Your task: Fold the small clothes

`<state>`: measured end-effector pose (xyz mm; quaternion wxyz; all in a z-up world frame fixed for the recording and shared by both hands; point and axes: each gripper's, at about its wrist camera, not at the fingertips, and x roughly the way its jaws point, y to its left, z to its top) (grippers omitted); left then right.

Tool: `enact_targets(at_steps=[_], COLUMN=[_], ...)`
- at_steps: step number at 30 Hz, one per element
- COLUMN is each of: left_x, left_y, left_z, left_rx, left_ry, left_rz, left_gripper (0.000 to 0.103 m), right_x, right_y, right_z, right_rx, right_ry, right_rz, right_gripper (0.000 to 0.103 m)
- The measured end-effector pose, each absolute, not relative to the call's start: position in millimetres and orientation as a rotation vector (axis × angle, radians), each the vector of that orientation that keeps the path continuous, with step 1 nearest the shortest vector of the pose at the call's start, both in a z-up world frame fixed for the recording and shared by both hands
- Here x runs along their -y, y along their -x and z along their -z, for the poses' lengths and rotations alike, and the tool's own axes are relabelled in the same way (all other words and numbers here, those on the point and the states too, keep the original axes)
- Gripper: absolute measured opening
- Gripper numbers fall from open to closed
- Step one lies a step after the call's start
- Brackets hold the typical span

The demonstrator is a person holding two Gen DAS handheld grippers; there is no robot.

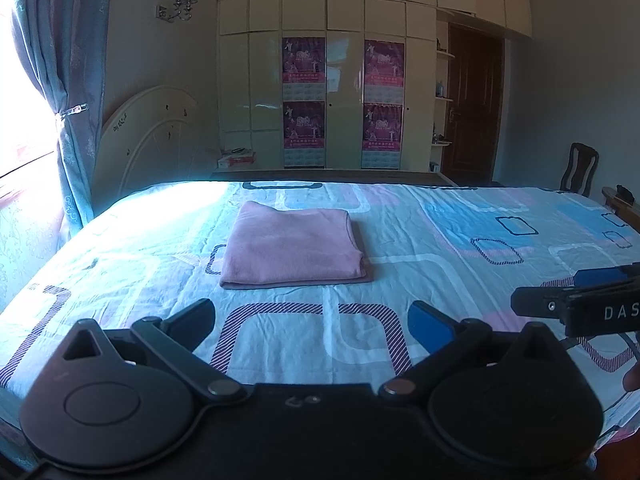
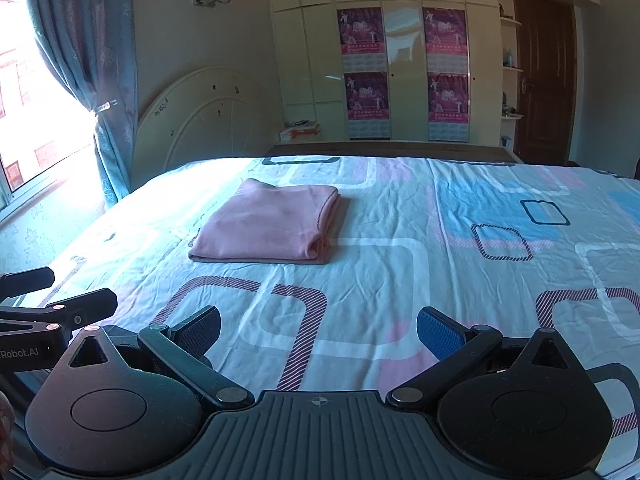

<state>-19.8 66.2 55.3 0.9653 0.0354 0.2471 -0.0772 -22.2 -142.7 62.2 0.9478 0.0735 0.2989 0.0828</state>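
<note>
Looks to me like the fold is basically done: on the bed [image 1: 400, 248] the pink garment [image 1: 294, 246] sits as a neat rectangle toward the far left side. Next I'd just need a fresh piece, or a tidy-up press. My left hand-held gripper [image 1: 312, 322] and right hand-held gripper [image 2: 318, 330] both hang spread wide, holding nothing, well short of the cloth.

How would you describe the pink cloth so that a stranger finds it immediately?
Look at the bed with the sheet of blue, pink and white rounded squares. On its window side, ahead of both open grippers, lies the pink cloth, folded into a flat rectangle. It is the only loose item on the sheet.
</note>
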Motion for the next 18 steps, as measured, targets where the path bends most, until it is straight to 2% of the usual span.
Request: enact_targets(at_steps=[18], left_x=[-67.7], left_y=[15.5], left_z=[-54.4], left_rx=[-0.492], left_ry=[-0.075], left_rz=[0.153], left_gripper=[0.102], right_x=[144.7], right_y=[20.7], right_z=[-59.9], right_rx=[-0.615], right_ry=[-0.148], right_rz=[-0.162], right_gripper=[0.103])
